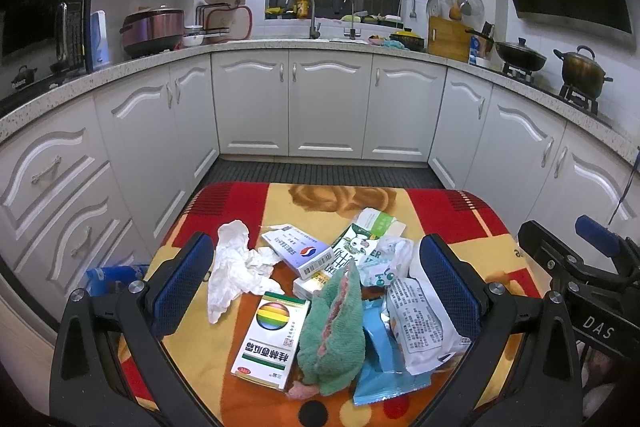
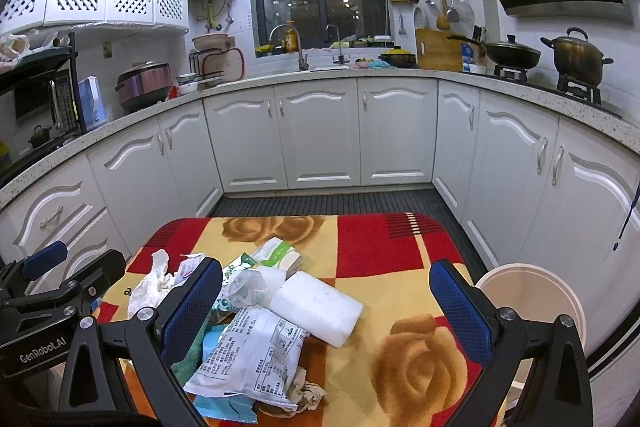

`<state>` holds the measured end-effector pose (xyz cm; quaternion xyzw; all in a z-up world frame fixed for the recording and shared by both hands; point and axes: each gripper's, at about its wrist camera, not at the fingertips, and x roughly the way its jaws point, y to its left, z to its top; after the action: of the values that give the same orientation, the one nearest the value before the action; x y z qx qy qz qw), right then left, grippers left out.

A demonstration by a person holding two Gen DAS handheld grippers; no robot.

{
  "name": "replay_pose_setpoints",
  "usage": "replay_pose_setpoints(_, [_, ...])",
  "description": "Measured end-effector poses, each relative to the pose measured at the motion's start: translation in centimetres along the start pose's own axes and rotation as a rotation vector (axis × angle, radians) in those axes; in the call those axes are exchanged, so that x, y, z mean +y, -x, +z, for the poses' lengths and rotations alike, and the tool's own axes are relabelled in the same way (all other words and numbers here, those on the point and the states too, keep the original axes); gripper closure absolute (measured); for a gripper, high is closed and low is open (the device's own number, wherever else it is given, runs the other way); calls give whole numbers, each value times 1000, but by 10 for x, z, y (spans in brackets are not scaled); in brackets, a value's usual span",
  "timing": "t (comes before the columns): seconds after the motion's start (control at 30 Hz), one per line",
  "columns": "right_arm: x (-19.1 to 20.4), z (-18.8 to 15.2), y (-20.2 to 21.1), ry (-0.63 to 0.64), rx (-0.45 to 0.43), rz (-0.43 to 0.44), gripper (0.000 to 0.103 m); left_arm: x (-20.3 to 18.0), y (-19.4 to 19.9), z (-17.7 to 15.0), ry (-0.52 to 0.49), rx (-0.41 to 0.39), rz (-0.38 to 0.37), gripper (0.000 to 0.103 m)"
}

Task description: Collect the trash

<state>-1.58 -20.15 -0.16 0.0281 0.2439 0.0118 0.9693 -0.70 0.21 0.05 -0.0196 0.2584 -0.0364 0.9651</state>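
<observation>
Going left to right over the table (image 1: 460, 215), which has a red and yellow rose-print blanket over it, here's the trash count as best I can make it out. One crumpled white tissue (image 1: 236, 267) sits at the left edge of the pile. Next come the cardboard boxes, three that I can see: a white and blue one with a barcode (image 1: 298, 249), a small white one (image 1: 310, 285) half tucked under it, and a bigger white and green one with a rainbow circle (image 1: 272, 337) closest to the camera. One green cloth (image 1: 334, 331) is slumped against the rainbow box. Behind it there's one green and white carton (image 1: 370, 231), one crumpled clear plastic bag (image 1: 386, 259), one blue wrapper (image 1: 384, 359) and one white printed packet (image 1: 420, 321) lying on top of the blue one. The right wrist view also shows one white foam block (image 2: 316, 307) leaning on the pile's right side, and one small brownish paper wad (image 2: 306, 393) near the packet. Off the right edge of the table there's one cream bin (image 2: 532, 303), down on the floor side.

Left gripper (image 1: 316, 291): fingers spread wide, hanging over the pile, nothing between them and not touching anything I can see. Right gripper (image 2: 326, 309): also spread wide, empty, its left finger (image 2: 192, 311) right over the pile's edge; can't tell if it's touching.
</observation>
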Motion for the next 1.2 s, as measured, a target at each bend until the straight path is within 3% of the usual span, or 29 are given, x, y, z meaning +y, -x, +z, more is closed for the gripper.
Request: replay_pose_setpoints(1.2, [-11,1,-7,-18,31,-8,1,-6,-11,-7,-16,30,13,0])
